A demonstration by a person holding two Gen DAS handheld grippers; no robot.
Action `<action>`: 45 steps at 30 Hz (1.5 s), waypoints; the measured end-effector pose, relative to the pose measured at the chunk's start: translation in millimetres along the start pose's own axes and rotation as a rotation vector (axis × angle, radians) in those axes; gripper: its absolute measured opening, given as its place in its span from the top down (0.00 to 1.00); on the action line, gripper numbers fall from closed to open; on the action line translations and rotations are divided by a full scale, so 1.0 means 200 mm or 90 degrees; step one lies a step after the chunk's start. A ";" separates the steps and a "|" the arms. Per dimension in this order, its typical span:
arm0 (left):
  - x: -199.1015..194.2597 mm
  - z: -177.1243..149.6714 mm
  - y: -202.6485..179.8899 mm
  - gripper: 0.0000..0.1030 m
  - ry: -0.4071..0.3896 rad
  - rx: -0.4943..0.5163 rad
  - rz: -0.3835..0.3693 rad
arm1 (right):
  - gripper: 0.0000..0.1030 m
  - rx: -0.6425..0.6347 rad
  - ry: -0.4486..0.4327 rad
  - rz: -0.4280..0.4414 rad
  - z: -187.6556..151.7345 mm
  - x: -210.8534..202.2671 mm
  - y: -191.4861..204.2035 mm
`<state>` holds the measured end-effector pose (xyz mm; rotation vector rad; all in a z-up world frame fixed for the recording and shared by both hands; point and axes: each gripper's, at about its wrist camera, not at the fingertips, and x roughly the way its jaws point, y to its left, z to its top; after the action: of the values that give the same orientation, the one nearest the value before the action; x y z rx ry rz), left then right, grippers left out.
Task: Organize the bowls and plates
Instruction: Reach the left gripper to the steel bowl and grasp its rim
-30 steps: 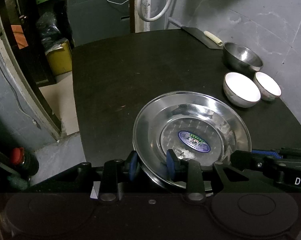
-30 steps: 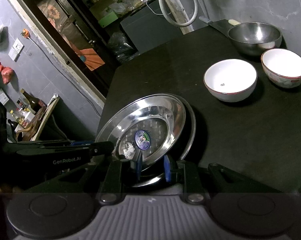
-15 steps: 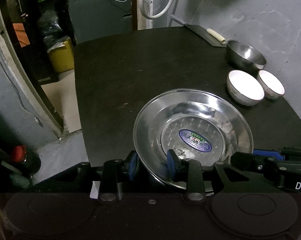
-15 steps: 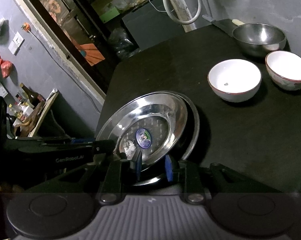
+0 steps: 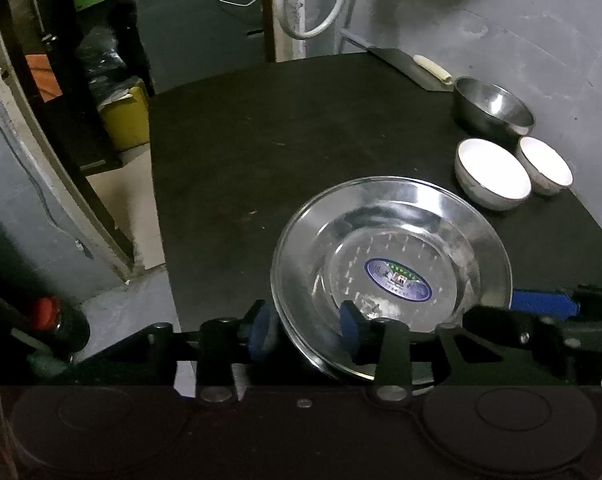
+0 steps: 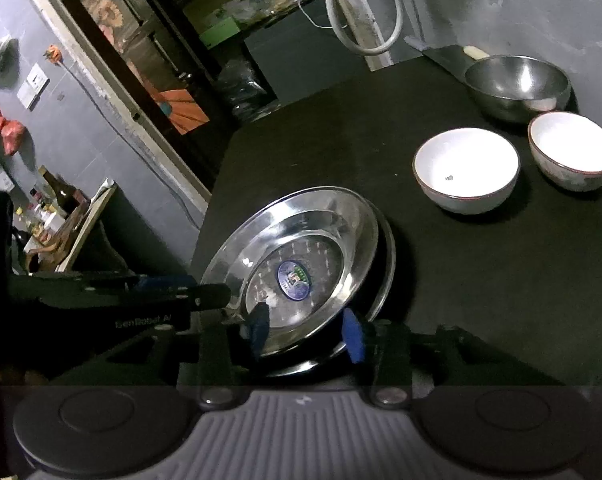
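Between the blue pads of both tongs: steel plate (image 5: 393, 240), near rim straddled on each side. Left gripper (image 5: 307, 330) and right gripper (image 6: 305, 328) jaws have just been opening, pads now clear of the rim. Right view alone shows a second plate (image 6: 385, 276) beneath. Beyond: two white bowls (image 6: 467, 170), steel bowl (image 6: 517, 84). Plate's near edge hidden behind fingers
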<state>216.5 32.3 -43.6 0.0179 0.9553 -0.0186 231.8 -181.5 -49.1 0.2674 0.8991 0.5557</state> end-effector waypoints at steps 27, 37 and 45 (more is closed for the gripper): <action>0.19 0.51 -0.30 0.01 -0.131 -0.197 -0.031 | 0.00 0.096 -0.200 -0.137 0.38 -0.21 -0.49; 0.59 1.01 -0.63 0.01 -0.103 -0.118 -0.091 | 0.17 0.153 -0.232 -0.198 0.61 -0.03 -0.77; 0.83 1.10 -0.77 0.12 -0.044 -0.093 -0.126 | 0.40 0.145 -0.237 -0.241 0.62 0.11 -0.82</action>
<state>488.6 -127.3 -53.0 -0.2109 0.8841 -0.1314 397.5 -304.3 -61.6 0.3812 0.6269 0.0463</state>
